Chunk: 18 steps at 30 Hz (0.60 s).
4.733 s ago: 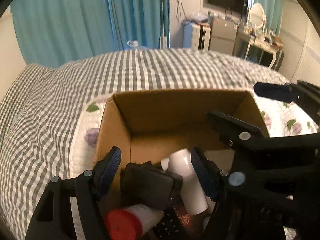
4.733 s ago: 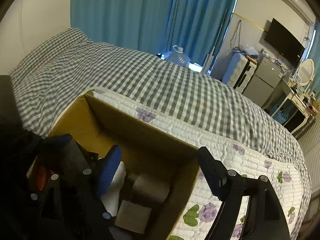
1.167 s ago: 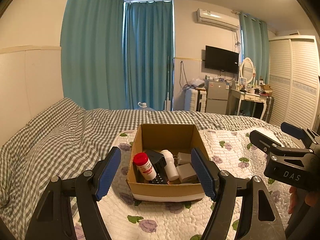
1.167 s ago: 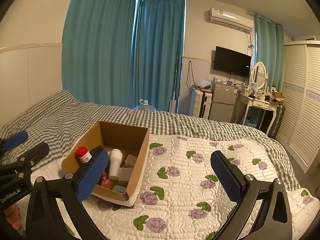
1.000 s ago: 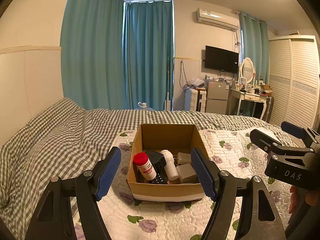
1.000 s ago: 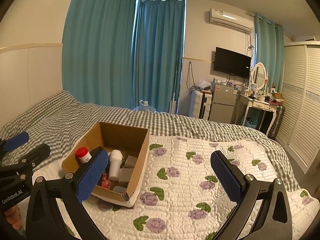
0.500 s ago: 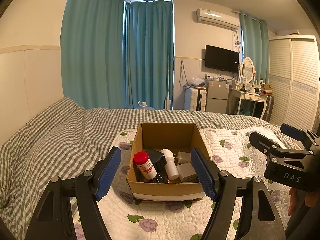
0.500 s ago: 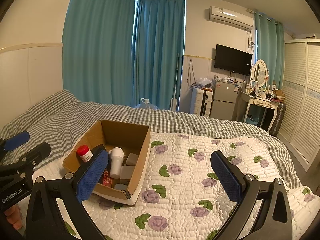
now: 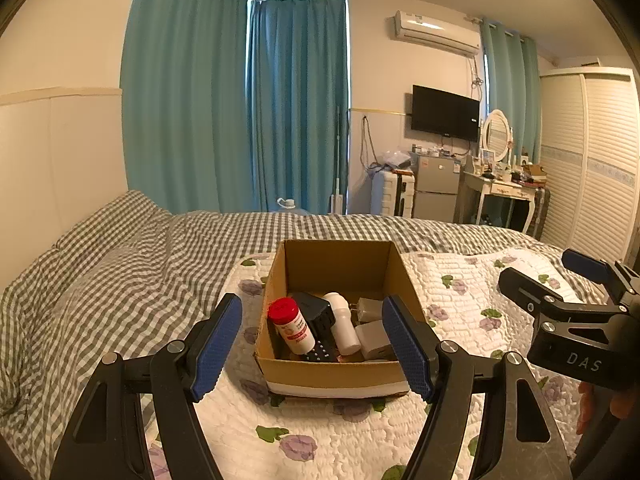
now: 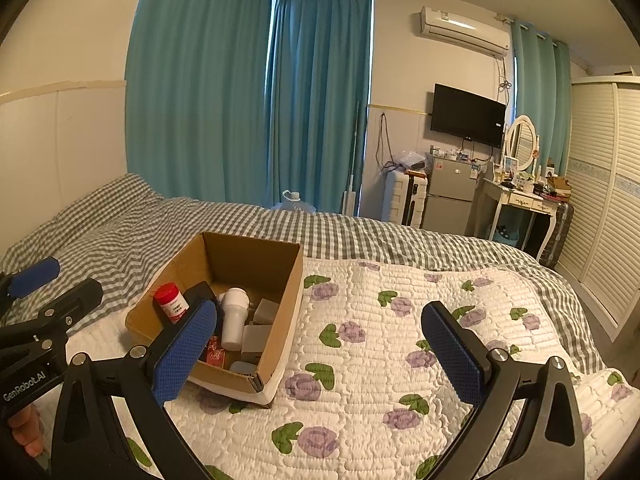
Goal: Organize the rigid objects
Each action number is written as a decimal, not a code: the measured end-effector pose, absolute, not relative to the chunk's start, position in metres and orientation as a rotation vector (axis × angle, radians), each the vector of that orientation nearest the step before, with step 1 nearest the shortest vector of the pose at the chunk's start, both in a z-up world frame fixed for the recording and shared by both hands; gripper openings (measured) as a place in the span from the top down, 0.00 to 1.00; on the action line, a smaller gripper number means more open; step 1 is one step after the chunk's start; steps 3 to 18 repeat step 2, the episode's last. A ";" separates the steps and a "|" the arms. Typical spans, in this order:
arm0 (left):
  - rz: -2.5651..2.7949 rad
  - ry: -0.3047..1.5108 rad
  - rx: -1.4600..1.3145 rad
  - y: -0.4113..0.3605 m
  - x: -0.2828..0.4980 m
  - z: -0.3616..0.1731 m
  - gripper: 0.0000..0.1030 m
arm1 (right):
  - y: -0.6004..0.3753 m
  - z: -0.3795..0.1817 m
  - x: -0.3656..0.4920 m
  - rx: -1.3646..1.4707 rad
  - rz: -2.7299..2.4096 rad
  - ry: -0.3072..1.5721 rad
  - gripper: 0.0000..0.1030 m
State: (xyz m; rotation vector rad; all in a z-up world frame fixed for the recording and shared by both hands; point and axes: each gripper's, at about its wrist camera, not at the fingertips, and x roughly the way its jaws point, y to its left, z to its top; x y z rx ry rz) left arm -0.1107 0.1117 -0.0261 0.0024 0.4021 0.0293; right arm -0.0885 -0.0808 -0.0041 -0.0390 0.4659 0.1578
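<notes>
A cardboard box point(image 9: 334, 368) is seen resting on a white quilt point(image 10: 400, 360) printed with purple flowers, which lies over a checked bedspread point(image 9: 120, 280). Inside the box a red-capped bottle point(image 9: 291, 326) is leaned against a black block point(image 9: 316, 312), with a white bottle point(image 9: 342, 322) beside it and two grey adapters point(image 9: 374, 330) packed toward the right wall; a dark keypad-like item is partly hidden beneath them. No loose item is seen on the quilt around the box, so the sorting is judged to be finished or nearly so. The left gripper point(image 9: 312, 348) is held back from the box with its jaws spread wide and nothing between them; the right gripper point(image 10: 320, 344) is likewise released and empty, held above the quilt to the right of the box. The main risk is judged to lie in the soft bedding: if the box were nudged by a finger or lifted by one wall, it could be tipped and the upright red-capped bottle toppled. A re-entry into the crowded box could also see the tightly packed items jammed or knocked against each other.
</notes>
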 end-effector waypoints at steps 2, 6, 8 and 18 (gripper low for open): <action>0.030 0.403 0.005 0.112 -0.111 -0.026 0.26 | -0.081 -0.005 -0.089 -0.040 0.157 0.467 0.00; 0.030 0.403 0.005 0.112 -0.111 -0.026 0.26 | -0.081 -0.005 -0.089 -0.040 0.157 0.467 0.00; 0.030 0.403 0.005 0.112 -0.111 -0.026 0.26 | -0.081 -0.005 -0.089 -0.040 0.157 0.467 0.00; 0.030 0.403 0.005 0.112 -0.111 -0.026 0.26 | -0.081 -0.005 -0.089 -0.040 0.157 0.467 0.00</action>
